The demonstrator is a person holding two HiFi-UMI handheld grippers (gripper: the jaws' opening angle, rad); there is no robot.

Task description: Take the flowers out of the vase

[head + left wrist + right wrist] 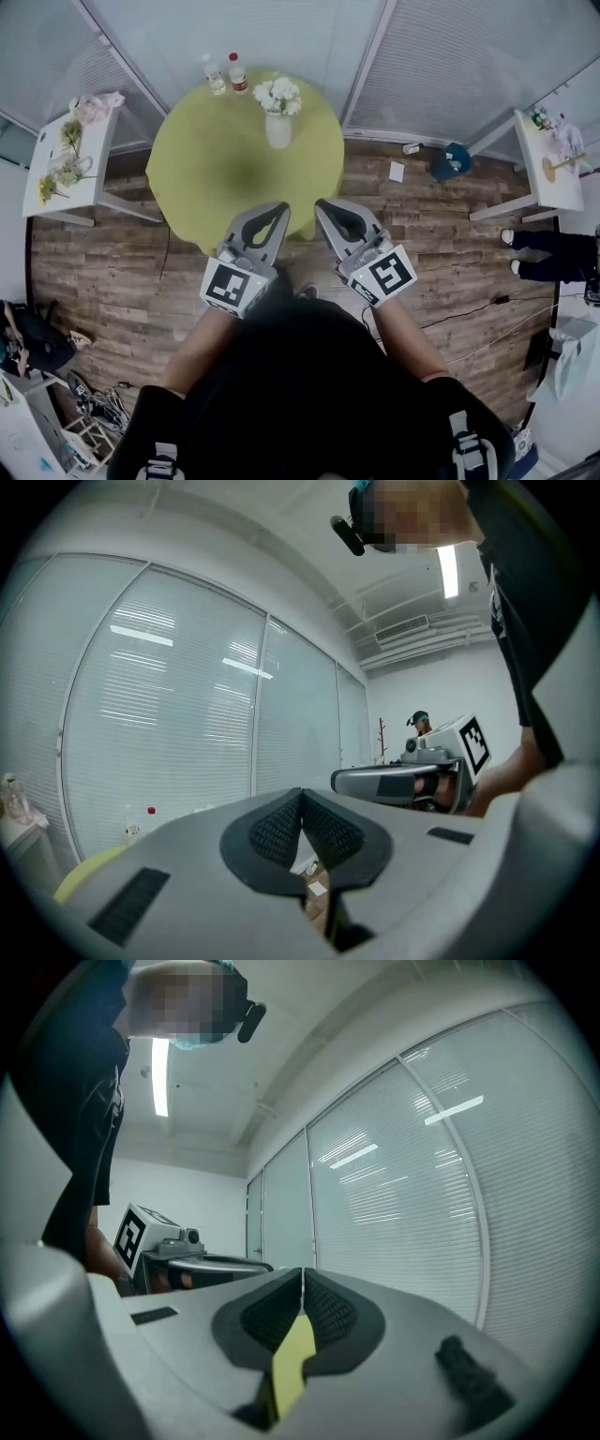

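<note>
A white vase [277, 129] holding a bunch of white flowers [278, 95] stands at the far side of the round table with the yellow-green cloth [216, 173]. My left gripper [281, 208] and right gripper [319, 206] hang side by side over the table's near edge, well short of the vase. Both are shut with nothing between the pads. In the left gripper view the left gripper [302, 793] has its tips pressed together, and the right gripper's body shows beyond it. The right gripper [302, 1271] looks the same in its own view. Neither gripper view shows the vase.
Two small bottles [227, 74] stand at the table's back left. A white side table [62, 161] with loose flowers is at the left, another [548, 164] at the right. A person's feet [511, 251] stand on the wooden floor at the right. Blind-covered glass walls run behind.
</note>
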